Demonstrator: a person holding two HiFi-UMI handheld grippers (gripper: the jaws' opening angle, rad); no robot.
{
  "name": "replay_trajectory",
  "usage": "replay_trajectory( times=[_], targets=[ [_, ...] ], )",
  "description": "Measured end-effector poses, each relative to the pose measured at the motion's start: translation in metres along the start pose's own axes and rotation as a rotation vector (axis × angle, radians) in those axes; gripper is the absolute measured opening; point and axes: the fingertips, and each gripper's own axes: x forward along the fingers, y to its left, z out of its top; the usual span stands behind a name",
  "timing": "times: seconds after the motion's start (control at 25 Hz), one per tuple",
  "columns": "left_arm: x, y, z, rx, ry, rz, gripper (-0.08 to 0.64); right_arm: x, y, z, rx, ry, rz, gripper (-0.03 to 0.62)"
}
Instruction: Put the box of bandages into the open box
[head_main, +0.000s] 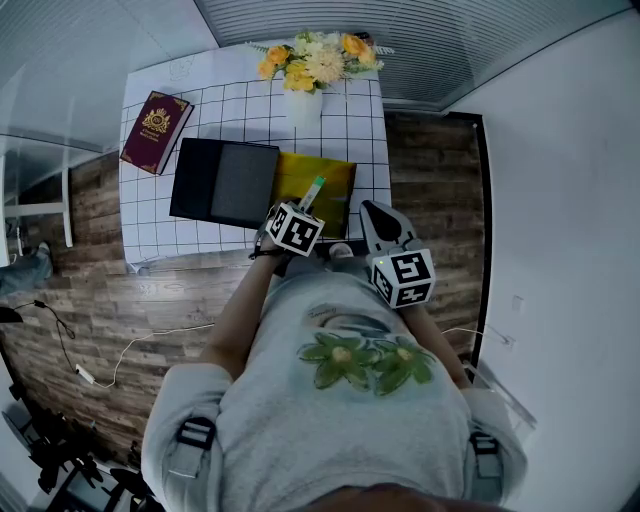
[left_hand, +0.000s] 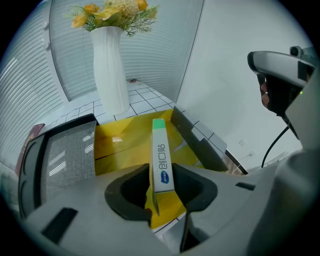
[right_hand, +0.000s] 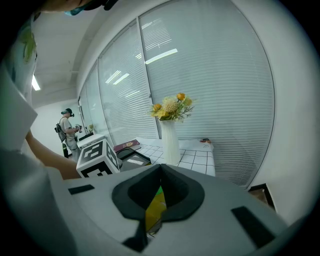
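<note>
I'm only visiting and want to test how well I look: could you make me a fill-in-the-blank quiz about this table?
The open box is ___ inside.
The bandage box, between the left gripper's jaws, has a ___ far end.
The white vase holds ___.
In the head view, the dark red book lies ___ of the open box.
Missing words: yellow; green; flowers; left.

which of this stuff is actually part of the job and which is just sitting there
Part of the job: box of bandages, open box with the yellow inside, its black lid.

Just lying about: red book, vase of flowers, checked tablecloth.
</note>
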Motion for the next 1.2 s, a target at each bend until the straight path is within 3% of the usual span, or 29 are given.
replay_trajectory(
  times=[0.8,1.2],
  targets=[
    [-0.045,0.004,0.009,-0.027,-0.150,0.051,0.120,0.001,0.024,-0.003,-0.013,-0.006,0.109,0.006],
    [-0.073,-0.001,0.020,-0.085,-0.278,0.068,0.103,0.001,0.031,-0.004,-0.046,0.000,0.141,0.006]
  ],
)
